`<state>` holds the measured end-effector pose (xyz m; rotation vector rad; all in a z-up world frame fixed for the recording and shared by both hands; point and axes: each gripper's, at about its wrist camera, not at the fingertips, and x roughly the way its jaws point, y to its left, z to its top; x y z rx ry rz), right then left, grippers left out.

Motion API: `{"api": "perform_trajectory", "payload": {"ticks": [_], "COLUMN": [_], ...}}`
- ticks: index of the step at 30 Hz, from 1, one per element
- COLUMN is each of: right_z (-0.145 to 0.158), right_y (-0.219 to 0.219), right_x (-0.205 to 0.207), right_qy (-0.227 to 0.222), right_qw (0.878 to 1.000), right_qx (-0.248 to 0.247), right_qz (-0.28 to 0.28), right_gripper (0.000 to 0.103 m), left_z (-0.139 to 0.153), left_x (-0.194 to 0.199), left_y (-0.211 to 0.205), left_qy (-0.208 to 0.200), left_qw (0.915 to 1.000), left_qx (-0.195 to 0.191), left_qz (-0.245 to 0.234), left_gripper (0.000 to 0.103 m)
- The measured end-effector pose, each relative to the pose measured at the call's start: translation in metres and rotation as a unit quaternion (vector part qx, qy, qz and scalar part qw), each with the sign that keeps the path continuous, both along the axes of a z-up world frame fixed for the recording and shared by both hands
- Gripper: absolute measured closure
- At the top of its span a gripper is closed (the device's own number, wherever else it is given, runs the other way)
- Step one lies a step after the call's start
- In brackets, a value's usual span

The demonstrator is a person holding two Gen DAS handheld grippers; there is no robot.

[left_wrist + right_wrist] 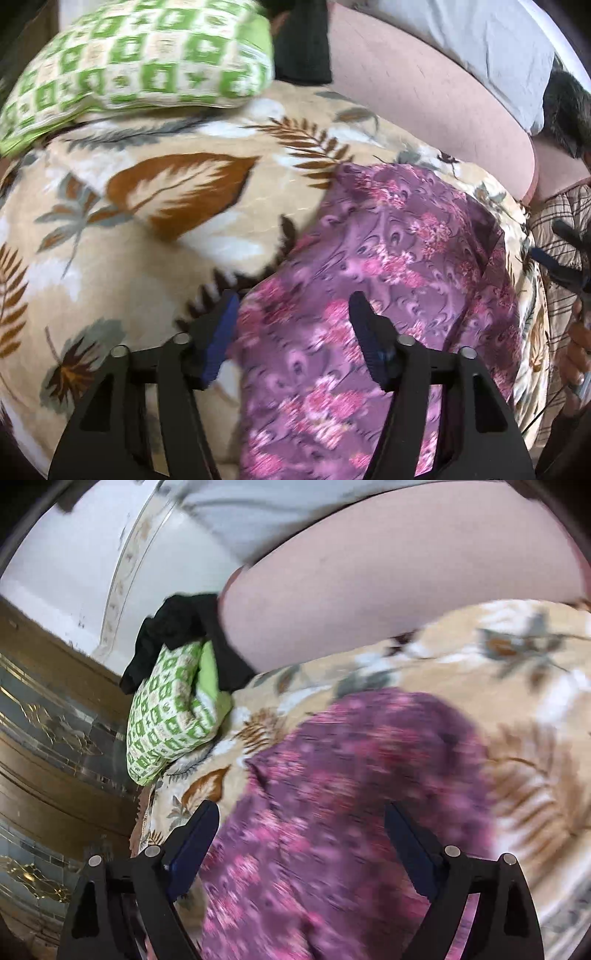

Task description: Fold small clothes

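Both the left gripper [291,314] and right gripper [301,827] hang released above the purple garment [388,258]; pinch its nearest edge squarely before folding.

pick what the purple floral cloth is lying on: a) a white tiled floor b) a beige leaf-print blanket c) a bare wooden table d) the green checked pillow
b, the purple cloth lies spread on the leaf-print blanket, apart from the green pillow at the blanket's far end.

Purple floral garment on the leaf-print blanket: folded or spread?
Cannot tell for sure. The purple floral garment lies as a compact strip with straight edges on the leaf-print blanket, suggesting folded; blur hides layers.
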<state>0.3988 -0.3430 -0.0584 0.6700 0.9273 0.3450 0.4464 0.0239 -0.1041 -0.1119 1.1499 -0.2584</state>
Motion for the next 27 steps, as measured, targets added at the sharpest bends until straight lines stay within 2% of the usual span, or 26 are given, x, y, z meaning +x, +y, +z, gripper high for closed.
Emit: {"api": "perform_trajectory", "payload": {"ticks": [3,5,7,9,10,12,13,14,15,16,17,18,20,23,27], "right_z": [-0.012,-0.026,-0.044,-0.063,-0.071,-0.083,-0.090,-0.094,-0.097,-0.102,-0.103,-0.102,-0.089,-0.063,-0.007], "right_y": [-0.040,-0.051,-0.061,-0.065,-0.066,-0.066,-0.066,-0.067,-0.068,-0.070,-0.072,-0.074,-0.073,-0.068,-0.063], "right_x": [-0.003,0.007,0.025,0.045,0.055,0.072,0.082,0.087,0.091,0.093,0.091,0.088,0.081,0.068,0.024], "right_qy": [0.012,0.033,0.054,0.073,0.078,0.096,0.104,0.107,0.118,0.128,0.125,0.120,0.106,0.084,0.029], "right_qw": [1.000,0.998,0.997,0.996,0.996,0.994,0.993,0.992,0.990,0.988,0.989,0.990,0.992,0.993,0.996], "right_qx": [-0.006,-0.021,-0.020,0.003,0.003,-0.007,-0.008,-0.023,-0.048,-0.064,-0.056,-0.045,-0.056,-0.069,-0.077], "right_qz": [-0.023,-0.042,-0.047,-0.054,-0.049,-0.057,-0.057,-0.057,-0.061,-0.059,-0.056,-0.054,-0.046,-0.037,-0.027], "right_gripper": [0.013,0.014,0.023,0.039,0.040,0.043,0.046,0.056,0.065,0.071,0.082,0.092,0.093,0.094,0.095], "left_z": [-0.007,-0.016,-0.036,-0.049,-0.053,-0.063,-0.070,-0.073,-0.077,-0.081,-0.082,-0.080,-0.073,-0.046,0.014], "left_x": [0.028,0.046,0.066,0.085,0.092,0.105,0.113,0.115,0.120,0.123,0.125,0.127,0.125,0.106,0.065], "left_y": [-0.020,-0.035,-0.059,-0.073,-0.076,-0.086,-0.092,-0.096,-0.098,-0.098,-0.099,-0.102,-0.101,-0.096,-0.060], "left_qy": [0.004,0.013,0.036,0.048,0.045,0.054,0.056,0.053,0.054,0.065,0.070,0.070,0.067,0.032,0.001], "left_qw": [0.9998,0.9996,0.9981,0.9976,0.9983,0.9977,0.9970,0.9964,0.9957,0.9959,0.9958,0.9950,0.9956,0.9975,0.9996], "left_qx": [0.006,0.025,0.047,0.047,0.034,0.036,0.045,0.060,0.073,0.060,0.058,0.068,0.059,0.056,0.002], "left_qz": [-0.017,0.000,-0.014,-0.013,-0.014,-0.023,-0.028,-0.028,-0.020,-0.015,-0.014,-0.021,-0.026,-0.030,-0.028], "left_gripper": [0.040,0.040,0.040,0.040,0.040,0.040,0.040,0.041,0.050,0.056,0.072,0.093,0.094,0.095,0.096]}}
